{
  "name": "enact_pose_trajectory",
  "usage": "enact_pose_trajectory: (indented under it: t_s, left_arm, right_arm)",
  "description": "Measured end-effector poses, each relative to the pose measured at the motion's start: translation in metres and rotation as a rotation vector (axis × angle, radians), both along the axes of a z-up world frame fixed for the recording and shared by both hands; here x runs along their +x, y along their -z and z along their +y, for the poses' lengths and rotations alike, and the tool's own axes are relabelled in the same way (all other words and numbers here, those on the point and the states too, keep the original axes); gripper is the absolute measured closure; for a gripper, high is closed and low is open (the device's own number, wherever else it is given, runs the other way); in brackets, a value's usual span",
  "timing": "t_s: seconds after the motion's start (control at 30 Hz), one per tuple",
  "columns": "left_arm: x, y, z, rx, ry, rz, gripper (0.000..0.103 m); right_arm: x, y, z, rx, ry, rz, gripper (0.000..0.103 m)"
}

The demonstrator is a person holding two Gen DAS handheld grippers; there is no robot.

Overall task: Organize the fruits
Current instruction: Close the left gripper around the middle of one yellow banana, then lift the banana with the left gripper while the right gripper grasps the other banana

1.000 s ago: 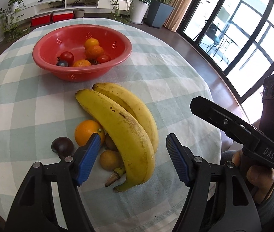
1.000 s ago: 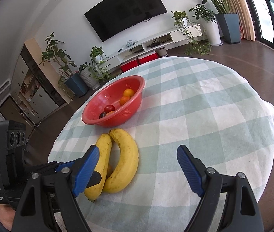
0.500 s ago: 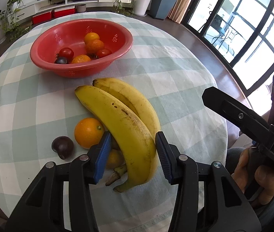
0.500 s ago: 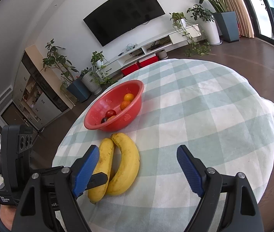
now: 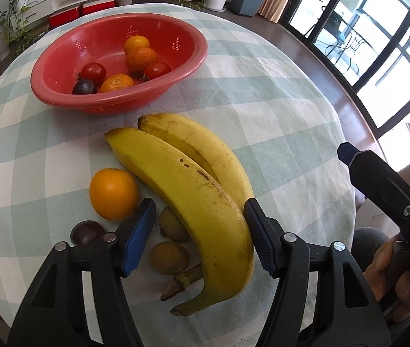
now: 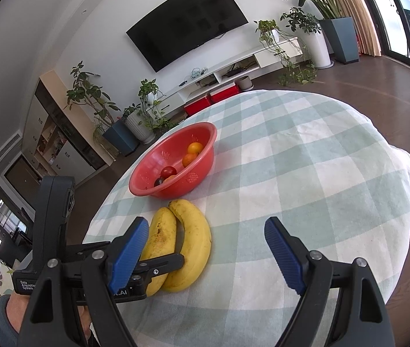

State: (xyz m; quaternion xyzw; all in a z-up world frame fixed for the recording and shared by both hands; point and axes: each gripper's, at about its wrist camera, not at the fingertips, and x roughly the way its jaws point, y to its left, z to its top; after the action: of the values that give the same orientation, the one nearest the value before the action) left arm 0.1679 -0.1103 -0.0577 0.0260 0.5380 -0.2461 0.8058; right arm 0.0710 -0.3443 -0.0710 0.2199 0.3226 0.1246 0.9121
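Note:
Two joined bananas (image 5: pixel 193 190) lie on the checked tablecloth, also in the right wrist view (image 6: pixel 187 245). My left gripper (image 5: pixel 199 237) straddles their stem end; its right pad touches the bananas, its left pad stands a little off them. An orange (image 5: pixel 113 193), two brown kiwis (image 5: pixel 170 257) and a dark plum (image 5: pixel 84 232) lie left of the bananas. A red colander bowl (image 5: pixel 60 89) beyond holds oranges, tomatoes and a plum; it also shows in the right wrist view (image 6: pixel 205 162). My right gripper (image 6: pixel 205 257) is open and empty, above the cloth right of the bananas.
The round table's edge (image 5: pixel 346 156) curves close on the right, with wooden floor below. The right gripper's arm (image 5: pixel 384 188) reaches in from the right in the left wrist view. A TV stand and potted plants (image 6: pixel 306 37) stand far behind.
My left gripper moved forward and narrowed around the bananas' stem end. My right gripper stayed open and nearly still.

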Motion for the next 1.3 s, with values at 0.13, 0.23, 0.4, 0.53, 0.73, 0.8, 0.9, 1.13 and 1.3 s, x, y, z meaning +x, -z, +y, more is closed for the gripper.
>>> enact_pose_trajectory:
  t_s: [0.13, 0.23, 0.4, 0.53, 0.73, 0.8, 0.9, 1.13, 1.3]
  left_arm:
    - [0.001, 0.000, 0.000, -0.005, 0.013, 0.000, 0.046]
    - [0.001, -0.002, 0.003, -0.016, 0.019, 0.001, 0.049]
    - [0.001, -0.004, 0.010, -0.035, 0.035, 0.005, 0.052]
    - [0.001, -0.005, 0.017, -0.062, 0.046, 0.012, 0.055]
    - [-0.001, -0.011, 0.034, -0.098, 0.032, -0.005, 0.065]
    - [-0.002, -0.012, 0.039, -0.099, 0.033, -0.009, 0.066]
    - [-0.002, -0.014, 0.042, -0.095, 0.040, -0.018, 0.067]
    - [-0.006, -0.016, 0.050, -0.088, 0.056, -0.026, 0.069]
    - [-0.006, -0.014, 0.042, -0.023, 0.086, -0.026, 0.069]
  right_arm:
    - [-0.001, 0.000, 0.000, -0.002, 0.000, -0.001, 0.018]
    - [-0.001, 0.000, 0.000, -0.001, 0.000, 0.000, 0.018]
    - [-0.001, 0.000, 0.001, -0.006, 0.001, 0.001, 0.018]
    - [-0.001, 0.000, 0.001, -0.009, 0.001, 0.002, 0.018]
    - [-0.001, 0.001, 0.001, -0.014, -0.001, 0.006, 0.018]
    - [-0.001, 0.002, 0.002, -0.023, -0.002, 0.008, 0.018]
    - [-0.002, 0.003, 0.002, -0.033, -0.002, 0.010, 0.018]
    - [0.000, 0.004, 0.005, -0.055, -0.003, 0.019, 0.018]
    - [0.001, 0.004, 0.008, -0.068, -0.003, 0.021, 0.018]
